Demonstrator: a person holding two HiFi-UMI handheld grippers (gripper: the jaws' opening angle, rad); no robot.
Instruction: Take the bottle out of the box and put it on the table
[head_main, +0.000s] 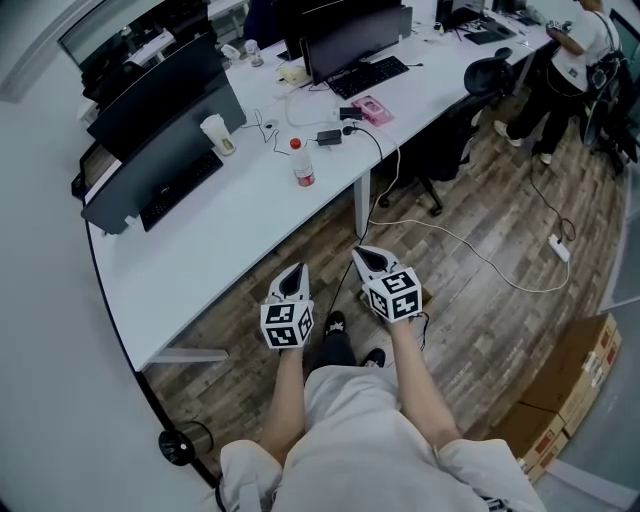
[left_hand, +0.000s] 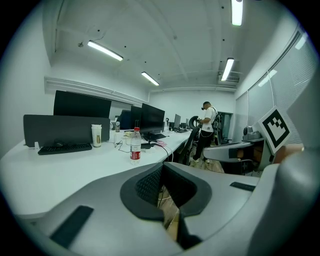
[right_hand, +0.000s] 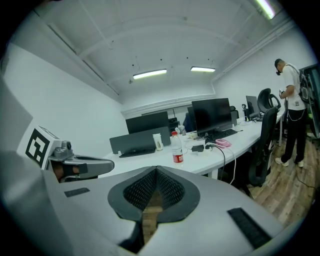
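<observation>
Currently one bottle (head_main: 302, 164) on table (head_main: 250, 225); left tongs (head_main: 294, 273), right tongs (head_main: 369, 257) closed.

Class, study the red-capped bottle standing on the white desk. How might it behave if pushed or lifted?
The bottle is tall and narrow, so a push near its cap would probably tip it. It looks like thin clear plastic, likely light and slightly squashy. Tipped, its round body might roll.

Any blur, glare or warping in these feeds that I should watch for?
Head view: evenly lit, sharp, but the table edge bows. Left gripper view: ceiling light blooms, black corners, bottle clear. Right gripper view: black corners too, bottle sharp.
</observation>
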